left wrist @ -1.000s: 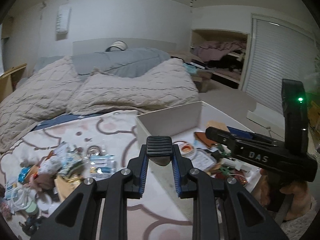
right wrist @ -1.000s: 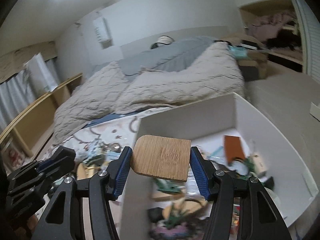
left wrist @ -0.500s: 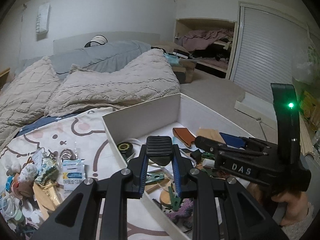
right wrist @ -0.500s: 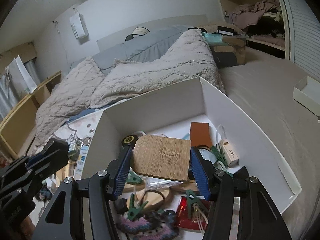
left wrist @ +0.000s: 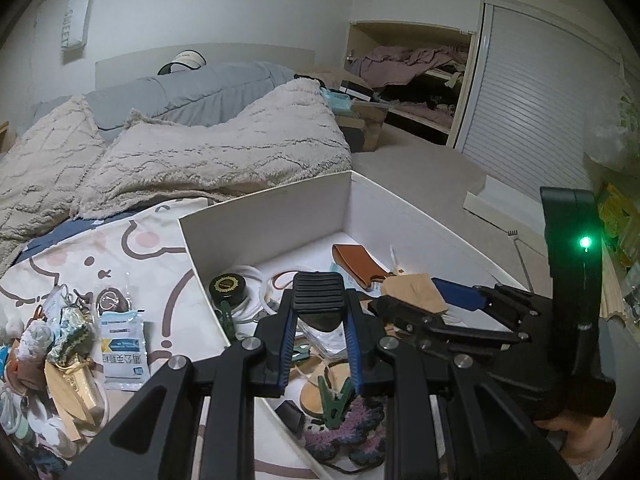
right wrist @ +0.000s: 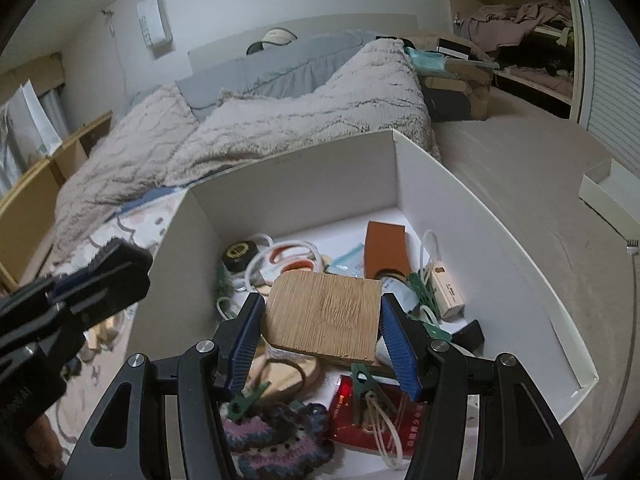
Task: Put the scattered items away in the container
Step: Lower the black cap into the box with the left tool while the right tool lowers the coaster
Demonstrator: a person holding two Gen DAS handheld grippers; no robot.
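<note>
My left gripper (left wrist: 320, 306) is shut on a small black ribbed piece (left wrist: 318, 290) and hangs over the near left part of the white box (left wrist: 264, 204). My right gripper (right wrist: 320, 320) is shut on a square bamboo coaster (right wrist: 326, 314), held flat above the items in the middle of the box (right wrist: 296, 176). In the left wrist view the right gripper (left wrist: 424, 300) and the coaster (left wrist: 416, 288) sit just to the right. The left gripper (right wrist: 108, 280) shows blurred at the left edge of the right wrist view. Scattered items (left wrist: 60, 340) lie on the patterned sheet left of the box.
The box holds a brown leather case (right wrist: 384, 248), a black round tin (right wrist: 239, 254), green clips (right wrist: 424, 292), a crocheted piece (right wrist: 276, 436) and a red packet (right wrist: 360, 412). A mask packet (left wrist: 120, 350) lies on the sheet. A beige blanket (left wrist: 216, 160) is piled behind; carpet lies to the right.
Both grippers moved right from the sheet's edge to over the box and dipped toward its contents. Each still holds its item.
</note>
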